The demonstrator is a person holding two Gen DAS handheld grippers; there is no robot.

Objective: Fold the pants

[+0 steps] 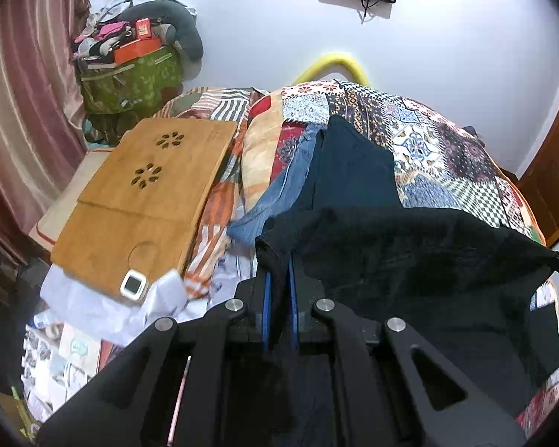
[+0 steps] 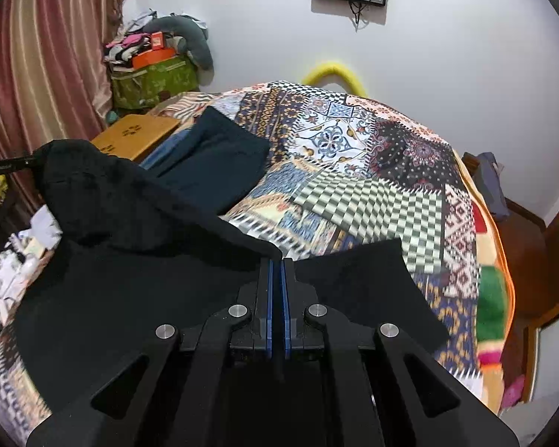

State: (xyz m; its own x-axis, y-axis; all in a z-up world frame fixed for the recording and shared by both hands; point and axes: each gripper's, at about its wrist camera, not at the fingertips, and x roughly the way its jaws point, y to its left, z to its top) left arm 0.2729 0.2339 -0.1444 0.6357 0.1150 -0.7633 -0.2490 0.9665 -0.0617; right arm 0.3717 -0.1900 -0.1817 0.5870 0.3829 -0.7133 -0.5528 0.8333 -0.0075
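Black pants (image 1: 410, 246) hang stretched between both grippers above the patchwork bedspread (image 1: 447, 149). My left gripper (image 1: 278, 260) is shut on the pants' left edge, cloth pinched between its blue pads. My right gripper (image 2: 277, 262) is shut on the pants (image 2: 149, 223) at their right end. A black flap (image 2: 365, 290) lies to its right on the bedspread (image 2: 354, 171). The other gripper's tip shows at the far left in the right wrist view (image 2: 7, 167), holding the lifted corner.
Folded dark teal pants (image 1: 350, 171) and blue jeans (image 1: 283, 193) lie further back on the bed. A wooden lap tray (image 1: 149, 193) sits at the left. A cluttered green bag (image 1: 130, 82) and curtain (image 1: 18, 111) stand at the back left. A door (image 1: 555, 171) is on the right.
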